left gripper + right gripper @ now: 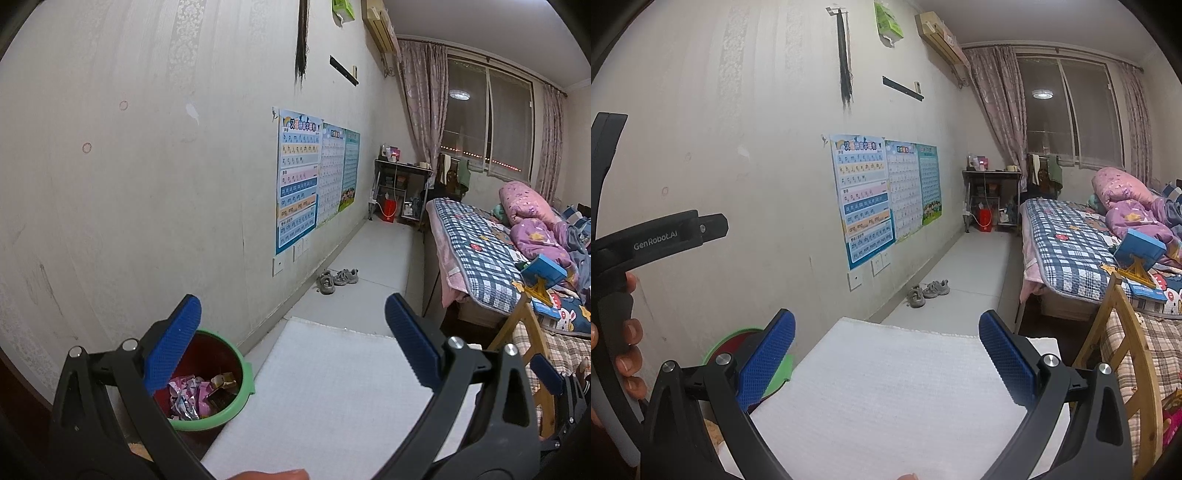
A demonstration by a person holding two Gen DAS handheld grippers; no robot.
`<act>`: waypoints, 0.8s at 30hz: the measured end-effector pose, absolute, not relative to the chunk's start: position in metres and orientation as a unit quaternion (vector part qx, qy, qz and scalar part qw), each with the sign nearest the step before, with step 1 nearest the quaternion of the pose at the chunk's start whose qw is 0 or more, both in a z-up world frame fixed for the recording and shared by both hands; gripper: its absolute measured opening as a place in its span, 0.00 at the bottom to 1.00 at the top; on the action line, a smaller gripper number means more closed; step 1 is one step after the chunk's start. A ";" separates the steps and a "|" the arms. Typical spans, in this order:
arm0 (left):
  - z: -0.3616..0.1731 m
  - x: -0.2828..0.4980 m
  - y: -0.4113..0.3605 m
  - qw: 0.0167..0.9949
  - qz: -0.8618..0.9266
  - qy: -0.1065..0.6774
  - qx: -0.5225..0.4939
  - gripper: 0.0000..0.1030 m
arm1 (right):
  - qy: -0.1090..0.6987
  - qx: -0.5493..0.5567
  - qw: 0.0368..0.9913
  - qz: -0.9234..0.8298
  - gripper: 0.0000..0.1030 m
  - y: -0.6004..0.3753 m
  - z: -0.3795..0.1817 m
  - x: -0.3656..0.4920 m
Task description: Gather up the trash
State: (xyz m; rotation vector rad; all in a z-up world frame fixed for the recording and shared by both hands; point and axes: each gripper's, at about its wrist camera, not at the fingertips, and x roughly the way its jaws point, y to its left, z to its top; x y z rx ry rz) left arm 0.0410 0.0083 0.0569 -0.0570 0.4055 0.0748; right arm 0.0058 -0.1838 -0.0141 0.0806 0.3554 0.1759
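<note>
The left gripper (293, 334) is spread wide and holds nothing, its blue pads (173, 343) hanging over a white mat (325, 387). Just left of its left finger, against the wall (129, 184), stands a green-rimmed trash bin (218, 387) with pink wrappers (192, 398) inside. The right gripper (886, 350) is equally wide and empty above the same mat; the bin lies behind its left finger. Ahead, bare floor (975, 258) runs between wall and bed (1071, 251), past a pair of sneakers (927, 291)

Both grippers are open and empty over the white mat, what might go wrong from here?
1. The bin sits low by the wall under the left gripper; a finger could knock its rim.
2. The mat shows no trash, so the right gripper might close on nothing.
</note>
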 end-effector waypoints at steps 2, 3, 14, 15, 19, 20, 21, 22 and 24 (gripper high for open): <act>0.056 0.040 0.008 0.978 0.036 0.202 -0.026 0.95 | 0.177 0.040 0.979 0.088 0.93 -0.184 -0.014 0.006; 0.056 0.040 0.007 0.978 0.035 0.202 -0.025 0.95 | 0.177 0.040 0.979 0.087 0.93 -0.184 -0.014 0.006; 0.054 0.040 0.003 0.978 0.033 0.206 -0.020 0.95 | 0.183 0.045 0.979 0.083 0.93 -0.190 -0.015 0.007; 0.054 0.039 0.002 0.978 0.033 0.206 -0.019 0.95 | 0.184 0.046 0.978 0.084 0.93 -0.190 -0.016 0.007; 0.054 0.039 0.001 0.978 0.032 0.206 -0.019 0.95 | 0.186 0.045 0.978 0.083 0.93 -0.190 -0.016 0.008; 0.054 0.039 0.000 0.978 0.032 0.206 -0.019 0.95 | 0.186 0.045 0.978 0.083 0.93 -0.190 -0.016 0.008; 0.054 0.039 0.001 0.978 0.032 0.206 -0.019 0.95 | 0.186 0.045 0.978 0.083 0.93 -0.189 -0.017 0.008; 0.054 0.039 0.001 0.978 0.032 0.206 -0.018 0.95 | 0.186 0.045 0.978 0.082 0.93 -0.189 -0.017 0.007; 0.054 0.039 0.001 0.978 0.032 0.206 -0.019 0.95 | 0.186 0.045 0.978 0.083 0.93 -0.189 -0.017 0.007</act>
